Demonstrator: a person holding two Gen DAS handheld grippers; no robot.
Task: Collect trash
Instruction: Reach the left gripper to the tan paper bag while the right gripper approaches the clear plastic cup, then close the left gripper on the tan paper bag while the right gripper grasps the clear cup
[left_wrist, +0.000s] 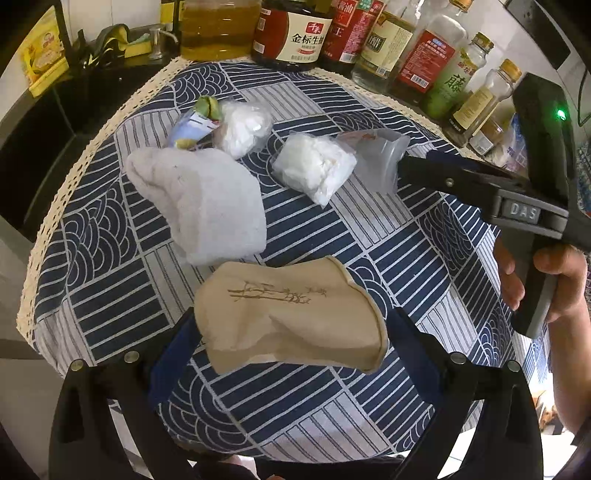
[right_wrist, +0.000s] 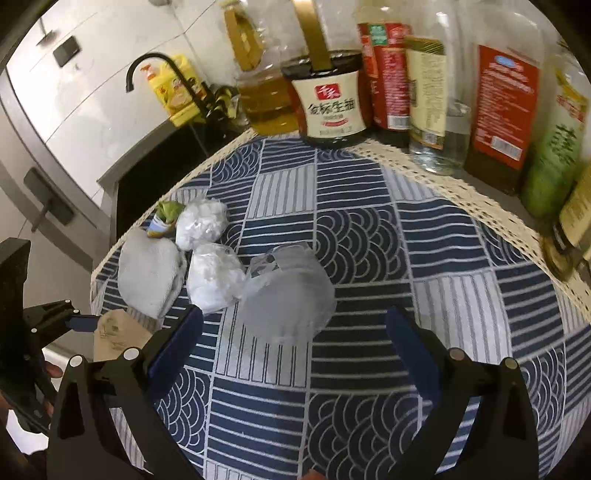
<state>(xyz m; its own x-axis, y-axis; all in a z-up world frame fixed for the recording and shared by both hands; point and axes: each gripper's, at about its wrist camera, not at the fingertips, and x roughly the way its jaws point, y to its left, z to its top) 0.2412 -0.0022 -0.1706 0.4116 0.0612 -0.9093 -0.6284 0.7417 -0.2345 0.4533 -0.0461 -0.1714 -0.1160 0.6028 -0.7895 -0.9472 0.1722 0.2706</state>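
wide-open right gripper (right_wrist: 295, 332) faces plastic cup (right_wrist: 288, 295) lying dead ahead between its fingers; left gripper (left_wrist: 291, 328) open around beige cloth (left_wrist: 291, 314).

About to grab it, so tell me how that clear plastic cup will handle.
The clear plastic cup looks thin-walled and creased, so it will likely crumple under a squeeze. It appears empty, probably very light. Lying on its side, it may roll if nudged.
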